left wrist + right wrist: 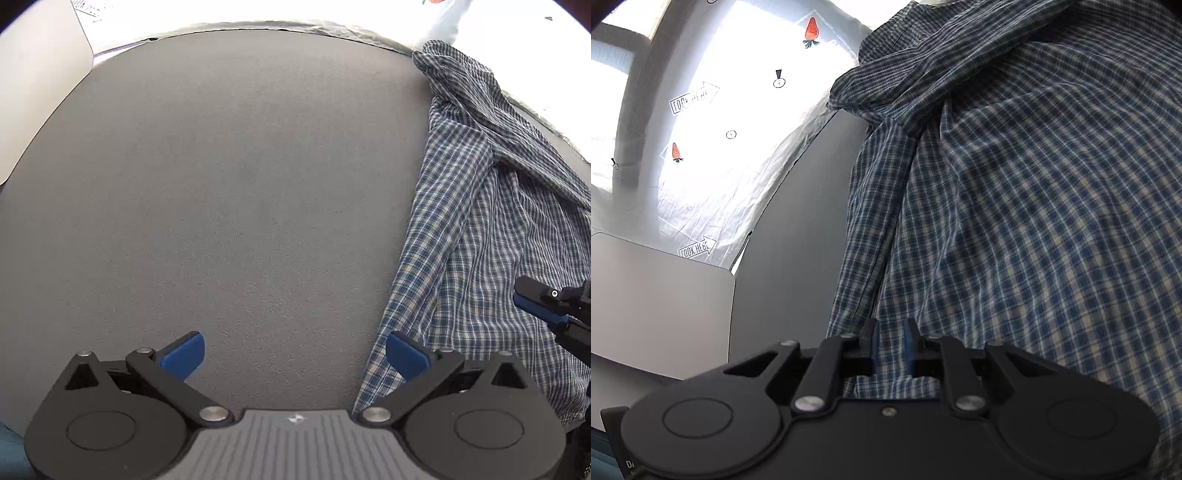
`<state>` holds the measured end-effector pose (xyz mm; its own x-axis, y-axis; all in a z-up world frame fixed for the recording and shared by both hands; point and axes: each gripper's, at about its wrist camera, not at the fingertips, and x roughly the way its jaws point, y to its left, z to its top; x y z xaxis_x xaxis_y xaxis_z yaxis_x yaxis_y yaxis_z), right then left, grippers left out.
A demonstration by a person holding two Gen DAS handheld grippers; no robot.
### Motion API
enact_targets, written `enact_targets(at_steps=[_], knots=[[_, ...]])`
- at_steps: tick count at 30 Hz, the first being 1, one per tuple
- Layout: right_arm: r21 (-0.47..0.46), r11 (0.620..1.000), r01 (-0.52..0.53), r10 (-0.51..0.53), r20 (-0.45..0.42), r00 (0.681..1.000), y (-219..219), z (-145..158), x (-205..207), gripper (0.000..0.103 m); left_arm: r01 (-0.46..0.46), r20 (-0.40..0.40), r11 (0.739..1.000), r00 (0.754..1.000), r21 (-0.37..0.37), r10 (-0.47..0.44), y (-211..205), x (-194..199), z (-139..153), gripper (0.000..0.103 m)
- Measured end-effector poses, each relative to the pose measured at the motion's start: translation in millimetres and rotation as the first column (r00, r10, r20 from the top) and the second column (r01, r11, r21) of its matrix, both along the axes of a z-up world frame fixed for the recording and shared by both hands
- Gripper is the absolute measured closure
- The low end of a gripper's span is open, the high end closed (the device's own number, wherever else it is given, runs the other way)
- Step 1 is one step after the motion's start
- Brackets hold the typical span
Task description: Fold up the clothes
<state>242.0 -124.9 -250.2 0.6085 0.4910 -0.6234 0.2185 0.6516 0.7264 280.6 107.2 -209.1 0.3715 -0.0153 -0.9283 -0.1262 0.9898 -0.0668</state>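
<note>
A blue and white checked shirt (480,229) lies rumpled on the right side of a flat grey mat (229,192). The rest of the mat is bare. The shirt has folds and creases, and one bunched part reaches up to the far edge of the mat.

The left gripper (293,356) hangs over the bare part of the mat. Its two blue pads (184,354) stand wide apart with nothing between them. The right-hand pad sits just at the near edge of the shirt, but I cannot tell if it touches the cloth.

The right gripper (891,345) is down on the shirt (1034,206), close to the shirt's left edge. Its jaws are pulled close together, with only a thin gap left. Checked cloth shows in that gap, so it seems to be pinching a fold of the shirt. From the left wrist view, the right gripper (532,304) pokes in from the right side, lying over the cloth.

Beside the mat there is a pale grey board (657,295) with a rounded corner. Past the mat lies a crinkled white sheet (738,122) with little orange carrots (811,29) and arrows printed on it.
</note>
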Motion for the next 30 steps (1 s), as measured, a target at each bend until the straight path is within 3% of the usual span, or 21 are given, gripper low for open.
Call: enact_targets(at_steps=[5,13,15,19,22,24,30], knots=[[0.076,0.995,-0.065,0.068,-0.036,0.997,44.6,-11.1,-10.4,0.087,0.087,-0.044,0.996,0.995,-0.005,-0.087,7.2,-4.8,-14.3,0.000],[0.186,0.981,-0.059,0.082,-0.117,0.990,74.6,-33.3,-21.9,0.084,0.176,-0.068,0.984,0.982,-0.003,-0.175,8.0,-18.4,-24.1,0.000],[0.203,0.977,-0.067,0.092,-0.117,0.989,79.0,-33.7,-23.5,0.078,0.183,-0.075,0.983,0.980,-0.009,-0.184,8.6,-20.5,-26.4,0.000],[0.181,0.979,-0.096,0.120,-0.121,0.985,89.0,-30.5,-22.6,0.077,0.187,-0.084,0.982,0.979,-0.016,-0.188,9.9,-22.5,-29.4,0.000],[0.151,0.981,-0.121,0.138,-0.106,0.985,94.3,-25.7,-19.2,0.085,0.182,-0.081,0.983,0.980,-0.021,-0.183,10.7,-23.1,-28.6,0.000],[0.136,0.981,-0.138,0.150,-0.080,0.985,100.4,-21.1,-11.1,0.102,0.174,-0.074,0.985,0.982,-0.019,-0.175,11.0,-23.8,-26.1,0.000],[0.146,0.979,-0.142,0.148,-0.035,0.988,89.2,-10.7,-5.4,0.103,0.138,-0.027,0.990,0.990,-0.005,-0.138,9.5,-28.4,-12.3,0.000]])
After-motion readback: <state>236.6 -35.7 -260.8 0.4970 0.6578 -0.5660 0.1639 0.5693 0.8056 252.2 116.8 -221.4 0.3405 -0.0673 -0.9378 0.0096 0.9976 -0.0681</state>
